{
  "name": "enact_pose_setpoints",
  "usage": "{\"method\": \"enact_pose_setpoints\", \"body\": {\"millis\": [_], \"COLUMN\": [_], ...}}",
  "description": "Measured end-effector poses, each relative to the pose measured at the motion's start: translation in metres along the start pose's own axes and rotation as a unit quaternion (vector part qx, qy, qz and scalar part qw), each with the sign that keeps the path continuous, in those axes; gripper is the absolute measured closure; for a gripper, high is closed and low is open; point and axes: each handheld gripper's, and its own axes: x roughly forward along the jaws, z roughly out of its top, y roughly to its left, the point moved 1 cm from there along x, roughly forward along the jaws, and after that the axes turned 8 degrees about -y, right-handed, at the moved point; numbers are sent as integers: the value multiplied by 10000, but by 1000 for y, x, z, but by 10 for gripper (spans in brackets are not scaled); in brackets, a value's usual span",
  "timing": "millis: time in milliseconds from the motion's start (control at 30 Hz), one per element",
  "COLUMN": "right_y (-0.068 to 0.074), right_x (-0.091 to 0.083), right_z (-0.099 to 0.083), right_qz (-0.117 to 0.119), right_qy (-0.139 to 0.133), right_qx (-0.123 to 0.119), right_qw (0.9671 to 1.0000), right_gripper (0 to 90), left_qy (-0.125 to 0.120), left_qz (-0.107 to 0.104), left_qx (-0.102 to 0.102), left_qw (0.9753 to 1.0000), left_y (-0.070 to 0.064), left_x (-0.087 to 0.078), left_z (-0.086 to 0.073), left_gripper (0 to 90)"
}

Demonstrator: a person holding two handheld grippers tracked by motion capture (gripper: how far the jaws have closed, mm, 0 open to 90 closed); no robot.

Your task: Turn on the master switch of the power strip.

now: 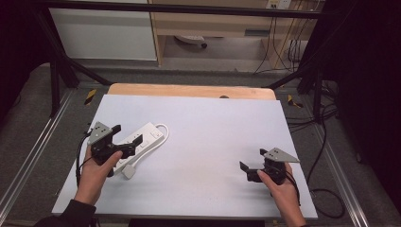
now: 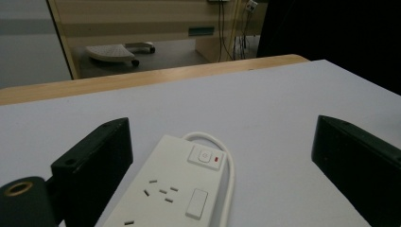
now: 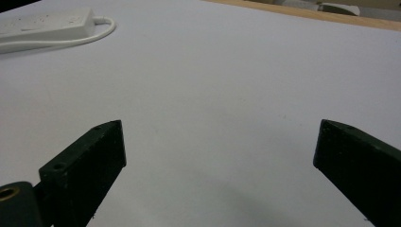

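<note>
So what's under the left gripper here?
The white power strip lies beneath the open left gripper, on the table. Its near end and cord are partly covered by the gripper.

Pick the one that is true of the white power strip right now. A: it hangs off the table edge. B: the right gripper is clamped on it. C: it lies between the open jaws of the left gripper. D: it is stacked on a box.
C: the power strip lies flat on the table, framed by the left gripper's spread jaws.
</note>
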Motion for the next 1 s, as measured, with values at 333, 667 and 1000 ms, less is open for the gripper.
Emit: {"method": "enact_pose_setpoints", "body": {"millis": [333, 667, 1000], "right_y": [-1, -2, -3], "right_x": [-1, -2, -3], "right_z": [0, 1, 2], "right_qz": [-36, -37, -70], "right_qy": [-9, -25, -40], "right_qx": [31, 25, 33], "right_qw": [10000, 10000, 10000], "right_gripper": [36, 42, 45], "left_qy": [63, 161, 313], "left_qz": [16, 84, 89], "left_qx": [64, 25, 78], "left_qw": [10000, 9998, 9994], "left_y": [2, 6, 8], "left_x": [13, 27, 39], "left_z": [7, 9, 8], "left_gripper": [60, 62, 64]}}
